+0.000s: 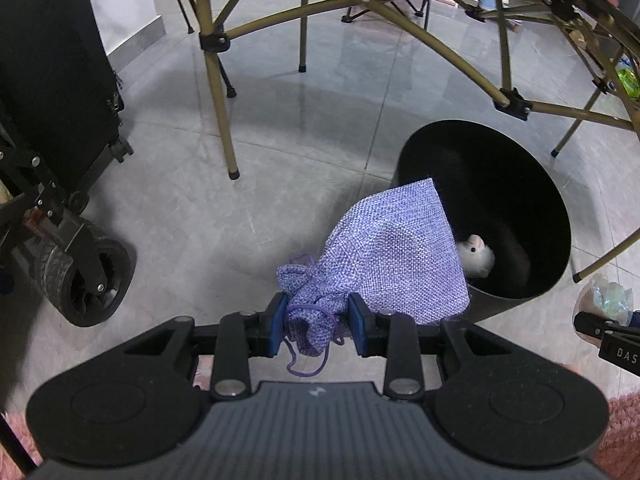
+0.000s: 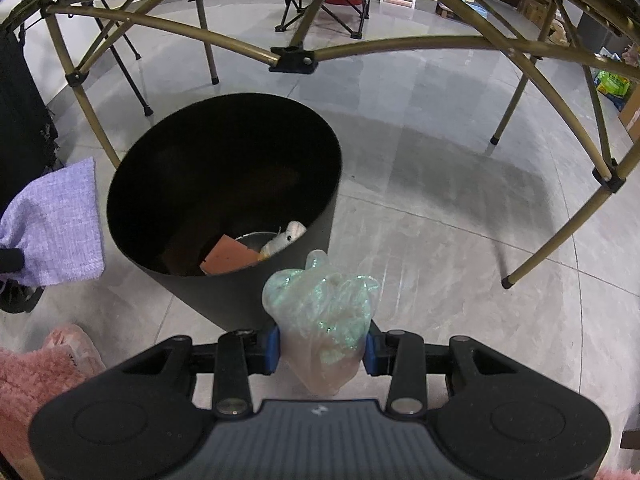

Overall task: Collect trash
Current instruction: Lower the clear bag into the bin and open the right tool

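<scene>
Trash bin (image 1: 520,216), black and open-topped, stands on the floor ahead and to the right of the left tongs (image 1: 320,326), which pinch the gathered neck of a purple cloth pouch (image 1: 392,256); the pouch hangs partly over the near rim. From the right wrist, the bin (image 2: 224,184) lies ahead and to the left of the right tongs (image 2: 322,346), clamped on a crumpled clear plastic bag (image 2: 320,312) just outside the rim. Both loads look about equally near the opening.

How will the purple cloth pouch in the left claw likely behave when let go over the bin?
The purple pouch is probably floppy: its woven cloth bunches and folds where the left claw pinches its neck. It seems light, hanging loosely. Its cord loops dangle, so they might snag on the bin rim.
</scene>
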A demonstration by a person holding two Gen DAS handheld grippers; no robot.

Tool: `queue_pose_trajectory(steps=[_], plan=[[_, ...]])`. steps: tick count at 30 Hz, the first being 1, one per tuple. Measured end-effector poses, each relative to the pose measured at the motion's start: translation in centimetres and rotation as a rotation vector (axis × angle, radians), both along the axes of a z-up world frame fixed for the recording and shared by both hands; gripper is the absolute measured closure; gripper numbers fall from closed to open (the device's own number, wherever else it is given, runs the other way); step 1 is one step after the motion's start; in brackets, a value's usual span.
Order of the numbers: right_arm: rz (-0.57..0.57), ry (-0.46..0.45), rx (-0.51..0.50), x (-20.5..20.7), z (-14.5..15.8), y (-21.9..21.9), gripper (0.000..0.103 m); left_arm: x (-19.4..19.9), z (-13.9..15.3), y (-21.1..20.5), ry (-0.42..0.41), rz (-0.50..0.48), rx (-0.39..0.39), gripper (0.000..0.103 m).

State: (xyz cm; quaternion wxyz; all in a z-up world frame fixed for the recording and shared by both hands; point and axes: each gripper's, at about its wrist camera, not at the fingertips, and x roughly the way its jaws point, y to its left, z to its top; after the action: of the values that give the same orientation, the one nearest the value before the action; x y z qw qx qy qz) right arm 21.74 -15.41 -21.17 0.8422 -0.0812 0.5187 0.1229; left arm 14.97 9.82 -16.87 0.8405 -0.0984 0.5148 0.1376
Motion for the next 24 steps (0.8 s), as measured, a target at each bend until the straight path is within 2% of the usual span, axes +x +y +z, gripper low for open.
queue_pose_trajectory(steps=[12,24], plan=[[-0.007,-0.049,0.026,2.1,2.5,2.8,0.066,0.0,0.2,2.2,-0.008,0.055,0.002,0.07],[0.013,-0.053,0.057,4.5,3.1,6.6,0.066,0.4,0.2,4.0,-0.009,0.097,-0.007,0.07]])
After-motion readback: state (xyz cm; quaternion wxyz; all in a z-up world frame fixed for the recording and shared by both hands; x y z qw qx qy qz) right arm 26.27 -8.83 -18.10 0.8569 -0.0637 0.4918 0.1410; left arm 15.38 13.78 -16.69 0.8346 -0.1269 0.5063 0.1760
